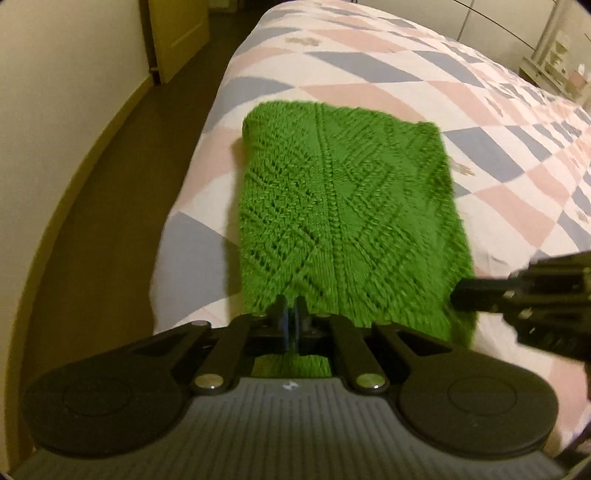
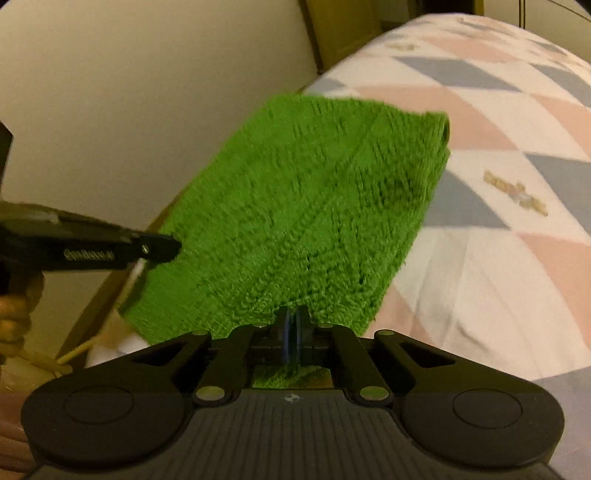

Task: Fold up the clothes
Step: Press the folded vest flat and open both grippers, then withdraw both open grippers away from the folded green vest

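Note:
A green knitted garment (image 1: 340, 206) lies folded into a long rectangle on the bed, stretching away from me; it also fills the middle of the right wrist view (image 2: 303, 221). My left gripper (image 1: 293, 314) is shut on the near edge of the garment, towards its left corner. My right gripper (image 2: 293, 325) is shut on the same near edge further right, and it shows from the side in the left wrist view (image 1: 465, 295). The left gripper shows from the side in the right wrist view (image 2: 162, 247). The near edge is lifted off the bed.
The bed (image 1: 424, 74) has a quilt of pink, blue-grey and white diamonds. Its left edge drops to a dark floor strip (image 1: 122, 177) along a cream wall (image 1: 55, 92). A wooden door (image 1: 177, 33) stands at the far left. White shelving (image 1: 554, 55) stands far right.

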Demonstrator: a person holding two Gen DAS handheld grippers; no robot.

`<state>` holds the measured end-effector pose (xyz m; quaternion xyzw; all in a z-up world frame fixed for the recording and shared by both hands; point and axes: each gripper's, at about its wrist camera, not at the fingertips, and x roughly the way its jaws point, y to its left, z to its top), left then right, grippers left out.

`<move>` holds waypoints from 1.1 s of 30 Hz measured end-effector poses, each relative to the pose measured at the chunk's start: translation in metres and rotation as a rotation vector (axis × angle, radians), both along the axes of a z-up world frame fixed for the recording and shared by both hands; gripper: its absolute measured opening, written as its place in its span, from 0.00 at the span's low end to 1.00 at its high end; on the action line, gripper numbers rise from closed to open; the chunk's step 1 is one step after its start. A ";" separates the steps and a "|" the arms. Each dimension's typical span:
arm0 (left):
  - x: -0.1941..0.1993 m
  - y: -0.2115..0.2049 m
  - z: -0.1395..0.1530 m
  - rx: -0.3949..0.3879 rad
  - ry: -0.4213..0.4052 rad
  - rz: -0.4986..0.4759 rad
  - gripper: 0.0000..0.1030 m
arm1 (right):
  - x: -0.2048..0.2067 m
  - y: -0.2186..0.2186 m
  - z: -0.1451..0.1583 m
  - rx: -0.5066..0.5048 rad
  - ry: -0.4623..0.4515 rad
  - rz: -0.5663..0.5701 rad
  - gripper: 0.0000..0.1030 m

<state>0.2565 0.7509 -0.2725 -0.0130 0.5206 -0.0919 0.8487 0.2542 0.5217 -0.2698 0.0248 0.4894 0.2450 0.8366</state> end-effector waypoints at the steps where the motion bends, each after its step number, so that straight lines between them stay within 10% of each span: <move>1: -0.003 0.000 0.001 0.004 0.003 0.003 0.03 | -0.004 -0.003 0.008 0.020 -0.005 -0.005 0.14; 13: -0.026 -0.011 0.018 0.075 0.048 0.109 0.05 | -0.022 0.012 -0.022 -0.021 0.111 0.084 0.13; 33: -0.143 -0.187 0.198 0.073 0.001 0.579 0.38 | -0.049 -0.161 0.159 0.232 0.019 0.202 0.68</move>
